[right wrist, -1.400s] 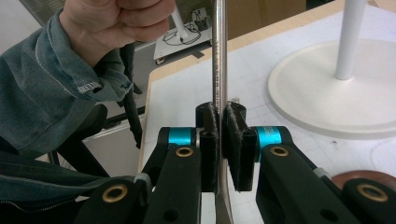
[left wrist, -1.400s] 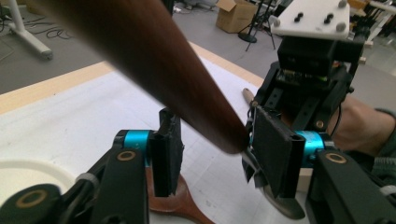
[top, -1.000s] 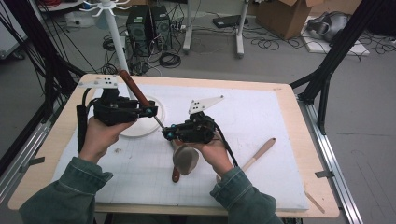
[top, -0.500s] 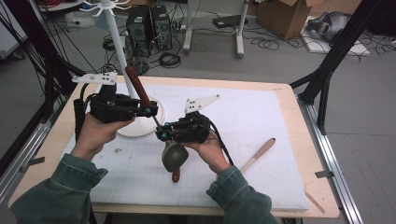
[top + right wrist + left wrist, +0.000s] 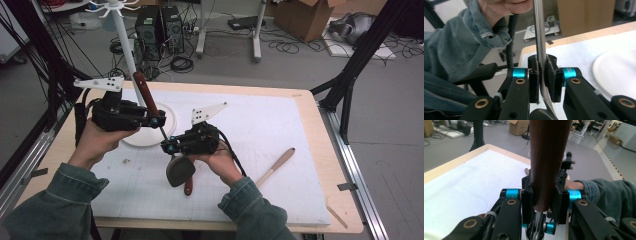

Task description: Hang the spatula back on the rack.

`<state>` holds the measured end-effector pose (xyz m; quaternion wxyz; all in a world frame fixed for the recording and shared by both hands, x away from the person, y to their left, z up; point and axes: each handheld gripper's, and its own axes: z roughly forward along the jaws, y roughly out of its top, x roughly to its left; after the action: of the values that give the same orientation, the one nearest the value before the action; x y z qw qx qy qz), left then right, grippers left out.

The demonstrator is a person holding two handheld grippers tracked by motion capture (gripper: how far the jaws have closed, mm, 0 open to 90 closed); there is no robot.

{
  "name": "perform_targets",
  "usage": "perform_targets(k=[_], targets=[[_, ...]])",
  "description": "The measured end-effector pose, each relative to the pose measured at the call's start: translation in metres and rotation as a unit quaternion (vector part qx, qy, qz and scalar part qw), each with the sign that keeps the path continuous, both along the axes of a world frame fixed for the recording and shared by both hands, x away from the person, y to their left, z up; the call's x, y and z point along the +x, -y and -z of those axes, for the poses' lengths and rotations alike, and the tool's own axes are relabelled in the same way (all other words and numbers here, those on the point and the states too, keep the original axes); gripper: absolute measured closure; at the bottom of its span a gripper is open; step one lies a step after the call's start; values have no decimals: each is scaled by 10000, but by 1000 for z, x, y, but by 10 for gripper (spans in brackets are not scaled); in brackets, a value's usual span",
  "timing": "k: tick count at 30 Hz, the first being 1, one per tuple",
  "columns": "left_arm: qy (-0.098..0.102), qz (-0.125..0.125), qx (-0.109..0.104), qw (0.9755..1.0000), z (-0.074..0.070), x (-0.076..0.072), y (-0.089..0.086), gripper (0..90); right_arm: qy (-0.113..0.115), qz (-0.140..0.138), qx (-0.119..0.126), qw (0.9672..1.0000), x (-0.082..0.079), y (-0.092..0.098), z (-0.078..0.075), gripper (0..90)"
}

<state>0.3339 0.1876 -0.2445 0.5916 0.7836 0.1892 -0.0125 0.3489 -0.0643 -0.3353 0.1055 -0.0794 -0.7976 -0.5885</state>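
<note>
Lifted since the earlier frames, the ladle [image 5: 161,131] now hangs tilted in mid-frame — dark bowl low, wooden handle rising to the upper left. Nearest, the right gripper [image 5: 171,146] pinches the metal shaft just above the bowl; farther up, the left gripper [image 5: 156,121] clamps the handle's lower end.

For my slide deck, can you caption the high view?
Both claws share one ladle: left claw on its wooden handle, right claw on the metal stem, above the white mat.
</note>
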Motion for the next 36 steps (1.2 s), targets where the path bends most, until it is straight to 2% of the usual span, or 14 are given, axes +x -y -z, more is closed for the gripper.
perform_targets(k=[2, 6, 8, 12, 15, 16, 19, 20, 22, 28, 31, 33, 34, 36], targets=[[56, -220, -33, 9997, 1, -1, -2, 723, 43, 52, 16, 10000, -1, -1, -1, 840], [81, -650, -113, 9978, 4, -3, -5, 640, 161, 421, -23, 9990, -4, -6, -2, 845], [74, -818, -129, 9965, 8, -4, -6, 631, 186, 601, -73, 9980, -5, -10, -2, 844], [41, -962, -259, 9950, 15, -5, -9, 661, 290, 878, -73, 9957, -8, -15, -3, 844], [15, -966, -427, 9944, 17, -5, -13, 724, 289, 945, -107, 9950, -9, -17, -4, 844], [-11, -874, -477, 9950, 18, -4, -14, 724, 297, 959, -122, 9949, -9, -17, -4, 844], [8, -750, -442, 9962, 16, -4, -13, 735, 319, 913, -106, 9953, -8, -19, -4, 832], [33, -725, -384, 9966, 15, -4, -13, 736, 317, 892, -102, 9955, -8, -18, -4, 776], [98, -680, -291, 9972, 12, -4, -13, 736, 281, 931, -79, 9952, -7, -17, -4, 749], [127, -621, -267, 9976, 4, 3, -18, 736, 170, 991, -64, 9949, -4, -5, -8, 619], [235, -639, -272, 9973, -2, 7, -21, 736, 202, 1112, -40, 9936, -5, 2, -11, 568], [273, -642, -253, 9972, -6, 10, -23, 736, 265, 1236, -28, 9920, -6, 6, -14, 474], [295, -651, -235, 9972, -8, 12, -23, 736, 317, 1345, -50, 9904, -7, 9, -15, 446], [339, -640, -191, 9972, -12, 16, -24, 736, 328, 1392, -43, 9897, -7, 14, -18, 411]])
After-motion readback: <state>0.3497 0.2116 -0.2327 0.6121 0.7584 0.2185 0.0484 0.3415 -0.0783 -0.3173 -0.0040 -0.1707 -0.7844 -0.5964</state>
